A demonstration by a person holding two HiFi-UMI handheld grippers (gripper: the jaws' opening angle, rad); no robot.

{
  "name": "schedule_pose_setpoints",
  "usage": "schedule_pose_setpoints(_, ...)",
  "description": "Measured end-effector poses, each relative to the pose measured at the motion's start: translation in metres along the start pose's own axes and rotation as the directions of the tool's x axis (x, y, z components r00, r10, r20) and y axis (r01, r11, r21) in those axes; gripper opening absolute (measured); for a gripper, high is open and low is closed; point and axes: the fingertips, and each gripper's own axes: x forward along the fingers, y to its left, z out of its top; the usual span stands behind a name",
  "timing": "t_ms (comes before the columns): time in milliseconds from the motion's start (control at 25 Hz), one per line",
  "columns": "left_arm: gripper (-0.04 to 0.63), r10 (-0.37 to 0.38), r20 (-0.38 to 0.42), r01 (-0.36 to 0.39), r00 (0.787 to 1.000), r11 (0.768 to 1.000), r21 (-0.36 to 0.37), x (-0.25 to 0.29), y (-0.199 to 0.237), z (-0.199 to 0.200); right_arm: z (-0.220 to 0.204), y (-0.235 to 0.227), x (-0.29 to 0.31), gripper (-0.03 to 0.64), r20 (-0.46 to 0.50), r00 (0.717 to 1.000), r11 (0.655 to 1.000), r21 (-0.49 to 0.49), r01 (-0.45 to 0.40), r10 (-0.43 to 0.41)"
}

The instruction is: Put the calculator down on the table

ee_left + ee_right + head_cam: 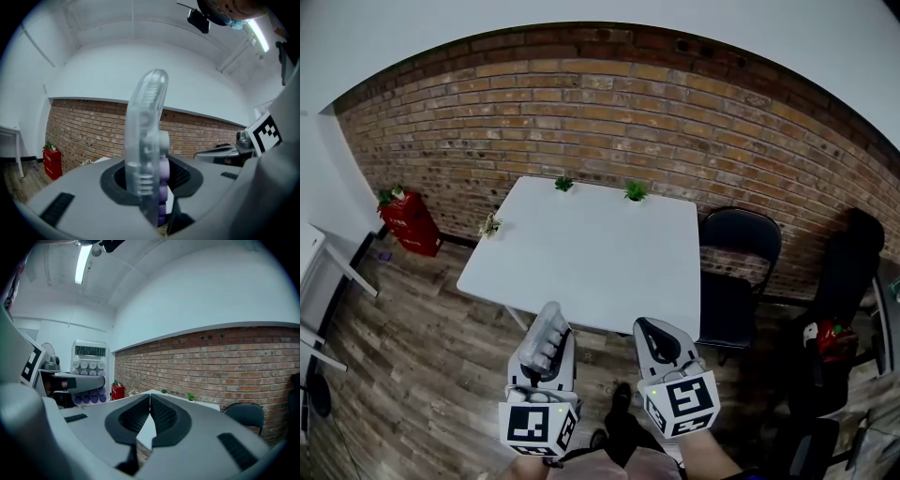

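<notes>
My left gripper (550, 349) is shut on a clear-cased calculator (546, 339) with round white and purple keys; it stands upright, edge-on, between the jaws (147, 154). From the right gripper view the calculator (90, 372) shows its display and key rows, held off to the left. My right gripper (657, 339) is shut with nothing in it, its pads touching at the tips (150, 409). Both grippers hover over the wooden floor just short of the near edge of the white table (591, 258).
Two small green plants (564, 184) (636, 191) sit at the table's far edge and a dried sprig (490, 225) at its left corner. A black chair (733, 272) stands at the right, a red cabinet (411, 221) at the left, the brick wall (609, 122) behind.
</notes>
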Motion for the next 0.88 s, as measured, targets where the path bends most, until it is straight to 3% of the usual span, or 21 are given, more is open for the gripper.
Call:
schedule_pose_setpoints(280, 0.137, -0.031, -0.039, 0.032, 0.999, 0.999, 0.021, 0.045, -0.007, -0.014, -0.009, -0.036, 0.026, 0.005, 0.004, 1.0, 0.999, 0.029, 0.021, -0.022)
schedule_pose_setpoints(560, 0.137, -0.07, -0.074, 0.073, 0.995, 0.996, 0.049, 0.127, -0.024, -0.025, -0.024, -0.106, 0.066, 0.005, -0.006, 0.998, 0.996, 0.066, 0.066, -0.066)
schedule_pose_setpoints(880, 0.137, -0.1, -0.077, 0.106, 0.992, 0.991, 0.078, 0.227, -0.038, -0.004, -0.005, -0.186, 0.125, 0.005, 0.024, 0.996, 0.991, 0.109, 0.077, -0.08)
